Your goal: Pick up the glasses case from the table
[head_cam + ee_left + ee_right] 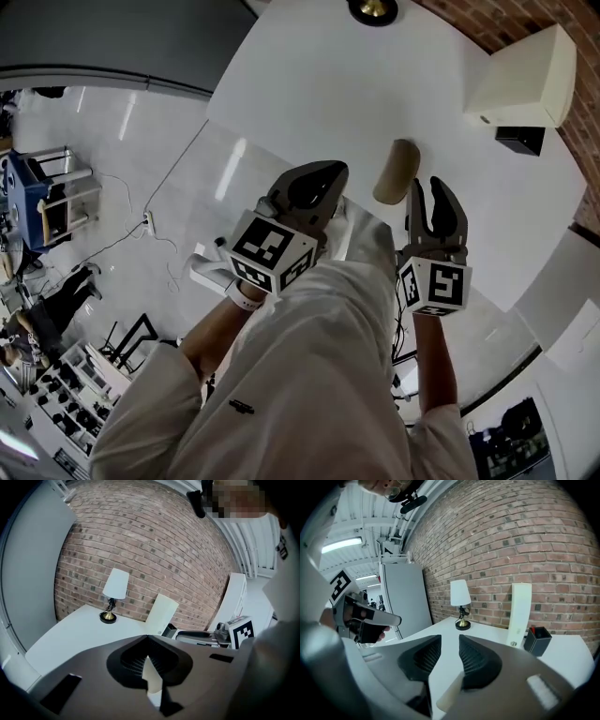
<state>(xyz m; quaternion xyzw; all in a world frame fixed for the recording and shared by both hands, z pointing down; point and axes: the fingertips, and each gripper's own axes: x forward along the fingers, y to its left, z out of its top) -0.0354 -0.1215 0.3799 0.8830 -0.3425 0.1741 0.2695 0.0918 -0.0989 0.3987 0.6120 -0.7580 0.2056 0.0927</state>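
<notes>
The glasses case [397, 171] is a tan, rounded oblong lying on the white table [319, 84], near its front edge. My right gripper [433, 185] hovers just right of the case, a little nearer me, not touching it. Its jaws stand apart with nothing between them [450, 639]. Low in the right gripper view a tan shape [451, 692] shows under the jaws; it looks like the case. My left gripper [323, 173] hangs left of the case with its jaw tips meeting [147, 638], empty.
A small lamp with a brass base [373, 9] stands at the table's far side. A cream box [521, 80] and a black pen holder [520, 139] stand at the right by the brick wall. The table edge runs just below the case; beyond it is floor.
</notes>
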